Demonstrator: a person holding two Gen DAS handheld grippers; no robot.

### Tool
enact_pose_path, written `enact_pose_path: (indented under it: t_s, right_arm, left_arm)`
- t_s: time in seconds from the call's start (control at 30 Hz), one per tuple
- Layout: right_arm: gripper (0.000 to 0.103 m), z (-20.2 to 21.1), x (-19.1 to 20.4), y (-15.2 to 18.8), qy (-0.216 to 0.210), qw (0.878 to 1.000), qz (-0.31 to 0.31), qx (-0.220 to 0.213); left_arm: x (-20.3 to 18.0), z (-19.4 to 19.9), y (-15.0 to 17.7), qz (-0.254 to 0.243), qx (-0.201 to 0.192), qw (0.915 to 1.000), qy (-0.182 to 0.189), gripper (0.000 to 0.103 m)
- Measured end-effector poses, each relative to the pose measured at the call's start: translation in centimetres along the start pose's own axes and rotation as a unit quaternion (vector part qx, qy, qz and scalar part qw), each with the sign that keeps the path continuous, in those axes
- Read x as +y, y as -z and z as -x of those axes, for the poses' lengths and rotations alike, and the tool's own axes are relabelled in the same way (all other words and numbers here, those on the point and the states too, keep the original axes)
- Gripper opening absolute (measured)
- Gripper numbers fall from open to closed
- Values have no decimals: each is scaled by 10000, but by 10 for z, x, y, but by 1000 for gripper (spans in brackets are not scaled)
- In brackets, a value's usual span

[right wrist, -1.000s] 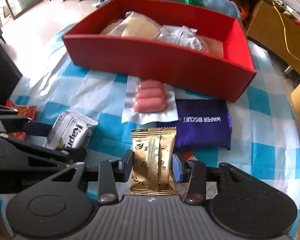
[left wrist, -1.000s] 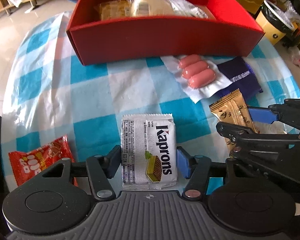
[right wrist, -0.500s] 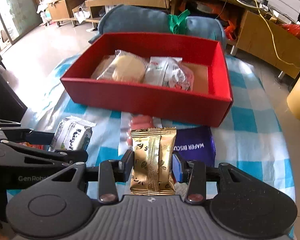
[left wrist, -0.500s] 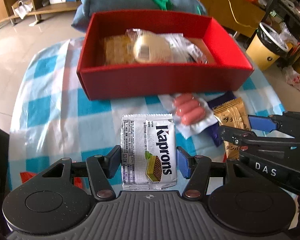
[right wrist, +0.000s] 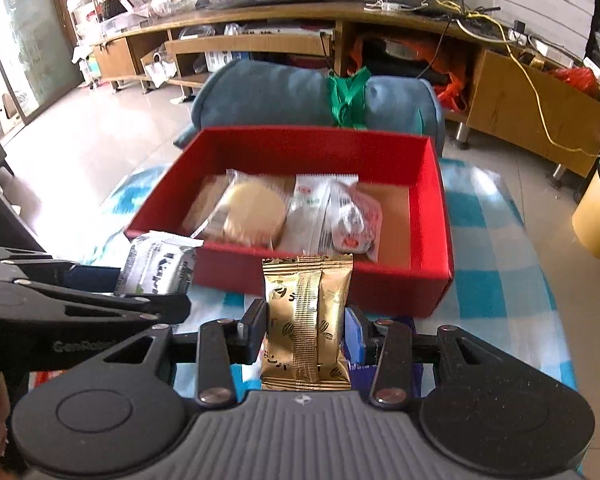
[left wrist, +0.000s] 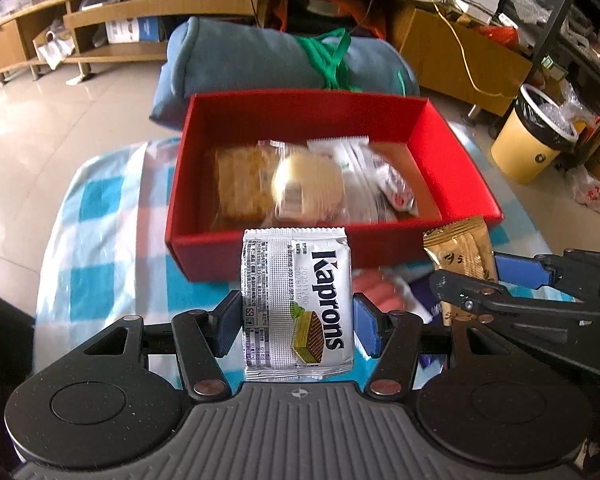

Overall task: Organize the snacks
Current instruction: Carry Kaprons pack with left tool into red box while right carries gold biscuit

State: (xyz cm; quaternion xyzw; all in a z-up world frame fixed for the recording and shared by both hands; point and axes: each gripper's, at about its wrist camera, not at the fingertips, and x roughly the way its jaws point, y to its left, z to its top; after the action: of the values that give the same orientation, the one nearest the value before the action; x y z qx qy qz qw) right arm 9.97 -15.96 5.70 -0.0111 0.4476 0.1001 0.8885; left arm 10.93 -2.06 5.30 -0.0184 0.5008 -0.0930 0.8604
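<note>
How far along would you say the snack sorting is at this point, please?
Partly done. Several wrapped snacks already lie in the red box. In hand: the left hand-held gripper is shut on the Kaprons wafer pack, and the right hand-held gripper on the gold packet, both short of the box. Left on the checked cloth: the sausages and a purple packet.

A white Kaprons wafer packet point(left wrist: 298, 308) and a gold snack packet point(right wrist: 306, 320) are held upright, clear of the table, at 6 o'clock of the open red box point(left wrist: 456, 148) containing wrapped snacks point(right wrist: 288, 212).
</note>
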Motion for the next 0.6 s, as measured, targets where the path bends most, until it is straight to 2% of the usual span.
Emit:
enact_pose_path:
  t_s: [0.6]
  right_arm:
    - [37, -22, -18, -51, 32, 9990, -359, -260]
  left_arm:
    - [-2, -14, -54, 99, -329, 9991, -239, 65]
